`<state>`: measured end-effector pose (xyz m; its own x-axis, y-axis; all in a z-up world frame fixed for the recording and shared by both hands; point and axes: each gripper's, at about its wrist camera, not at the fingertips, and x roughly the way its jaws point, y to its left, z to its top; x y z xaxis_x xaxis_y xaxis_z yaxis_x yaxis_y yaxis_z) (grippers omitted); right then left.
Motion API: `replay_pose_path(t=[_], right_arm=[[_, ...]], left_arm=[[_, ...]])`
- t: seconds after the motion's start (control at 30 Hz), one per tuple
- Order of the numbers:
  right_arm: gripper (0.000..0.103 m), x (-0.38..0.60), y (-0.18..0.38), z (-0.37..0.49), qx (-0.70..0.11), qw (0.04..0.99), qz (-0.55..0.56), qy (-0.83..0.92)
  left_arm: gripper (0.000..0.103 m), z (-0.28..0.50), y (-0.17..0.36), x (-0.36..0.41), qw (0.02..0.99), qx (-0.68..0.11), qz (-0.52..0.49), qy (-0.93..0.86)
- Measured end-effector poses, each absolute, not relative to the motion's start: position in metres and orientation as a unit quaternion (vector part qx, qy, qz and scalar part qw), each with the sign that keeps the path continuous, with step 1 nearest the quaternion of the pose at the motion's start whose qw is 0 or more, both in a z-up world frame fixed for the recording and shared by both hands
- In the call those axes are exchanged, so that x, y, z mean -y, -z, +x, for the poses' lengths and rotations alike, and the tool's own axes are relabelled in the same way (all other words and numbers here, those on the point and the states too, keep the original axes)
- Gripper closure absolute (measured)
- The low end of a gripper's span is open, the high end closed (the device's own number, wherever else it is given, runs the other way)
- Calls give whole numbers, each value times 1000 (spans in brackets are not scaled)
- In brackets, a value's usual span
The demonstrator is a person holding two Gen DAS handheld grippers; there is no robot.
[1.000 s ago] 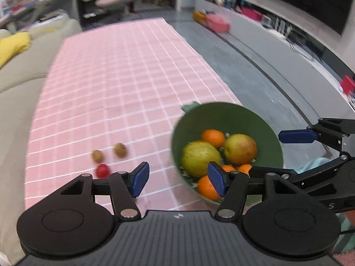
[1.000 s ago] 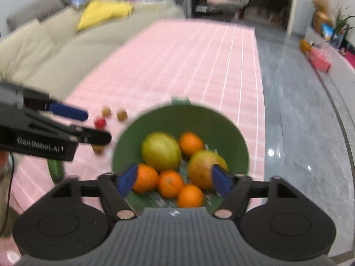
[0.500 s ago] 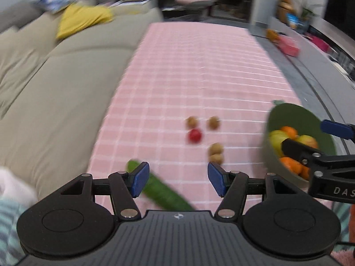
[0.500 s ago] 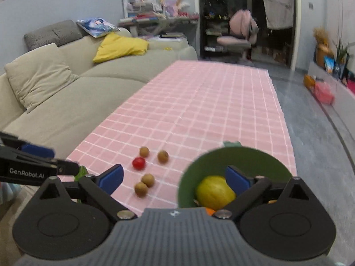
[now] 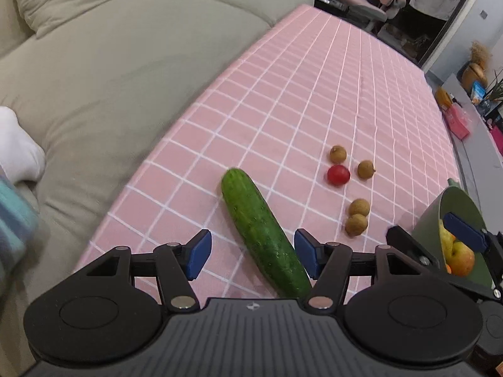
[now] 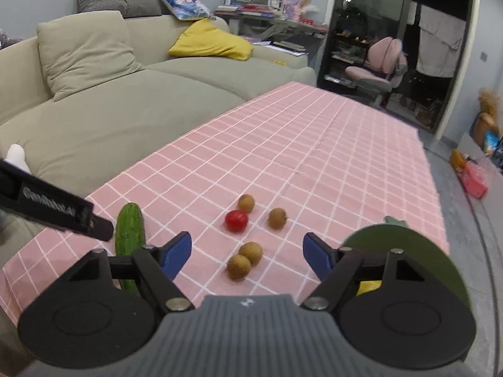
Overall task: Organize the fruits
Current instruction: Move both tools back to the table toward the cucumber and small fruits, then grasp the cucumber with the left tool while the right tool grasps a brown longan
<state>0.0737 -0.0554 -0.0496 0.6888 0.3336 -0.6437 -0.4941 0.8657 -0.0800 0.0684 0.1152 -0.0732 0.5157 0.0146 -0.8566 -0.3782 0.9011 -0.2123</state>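
On the tablecloth (image 6: 314, 144): one cucumber (image 5: 264, 235), one tomato (image 5: 338, 175), four longans (image 5: 356, 223) — left gripper (image 5: 251, 254), right gripper (image 6: 246, 256) both spread wide, empty.

The left gripper (image 5: 253, 253) sits low in the centre of its own view, jaws spread wide, blue pads (image 5: 197, 254) facing each other. The right gripper (image 6: 246, 256) is likewise spread wide at lower centre; its tip shows at the right edge of the left view.
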Motion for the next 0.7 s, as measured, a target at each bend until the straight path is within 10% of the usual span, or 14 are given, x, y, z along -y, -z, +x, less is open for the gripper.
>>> replay_pose_path(t=[0.47, 0.7], right_arm=[[31, 58, 71, 94, -348, 883, -165, -269], [49, 54, 83, 93, -350, 869, -201, -285]], left_arm=[[35, 92, 111, -110, 820, -515, -231, -94], [43, 94, 127, -111, 816, -514, -246, -92]])
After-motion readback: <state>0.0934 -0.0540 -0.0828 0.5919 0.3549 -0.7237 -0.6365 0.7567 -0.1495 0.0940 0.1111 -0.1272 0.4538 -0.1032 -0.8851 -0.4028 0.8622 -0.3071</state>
